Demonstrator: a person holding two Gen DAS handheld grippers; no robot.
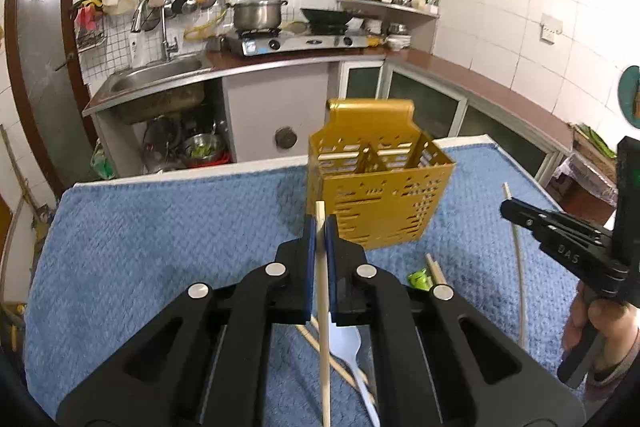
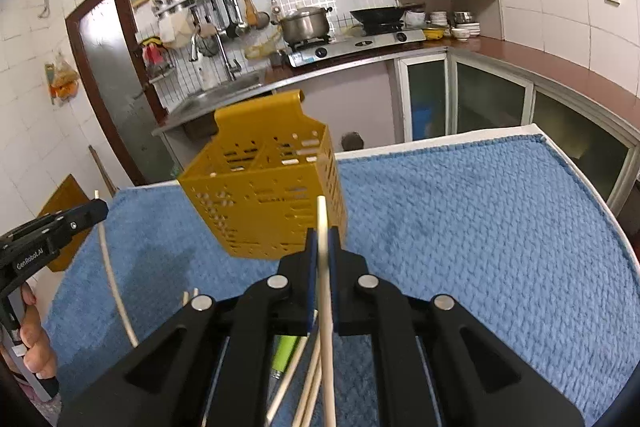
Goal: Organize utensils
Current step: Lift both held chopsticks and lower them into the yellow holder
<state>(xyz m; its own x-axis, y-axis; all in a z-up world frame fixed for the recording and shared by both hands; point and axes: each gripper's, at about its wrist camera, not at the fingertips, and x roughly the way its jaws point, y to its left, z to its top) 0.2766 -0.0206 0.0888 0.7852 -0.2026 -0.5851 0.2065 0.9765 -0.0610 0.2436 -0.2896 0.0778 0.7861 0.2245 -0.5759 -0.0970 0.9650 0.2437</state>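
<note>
Two black grippers, left gripper and right gripper, each pinch one pale wooden chopstick between blue pads, tips raised toward the perforated yellow plastic utensil caddy just ahead, apparently for dropping in; loose chopsticks lie beneath on the blue towel.

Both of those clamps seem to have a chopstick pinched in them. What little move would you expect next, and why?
Probably carrying one chopstick forward over the yellow utensil holder and tipping it in. The left gripper is shut on a chopstick, the right gripper on another chopstick, and the holder stands just ahead of both on the blue towel with its open top clear.
</note>
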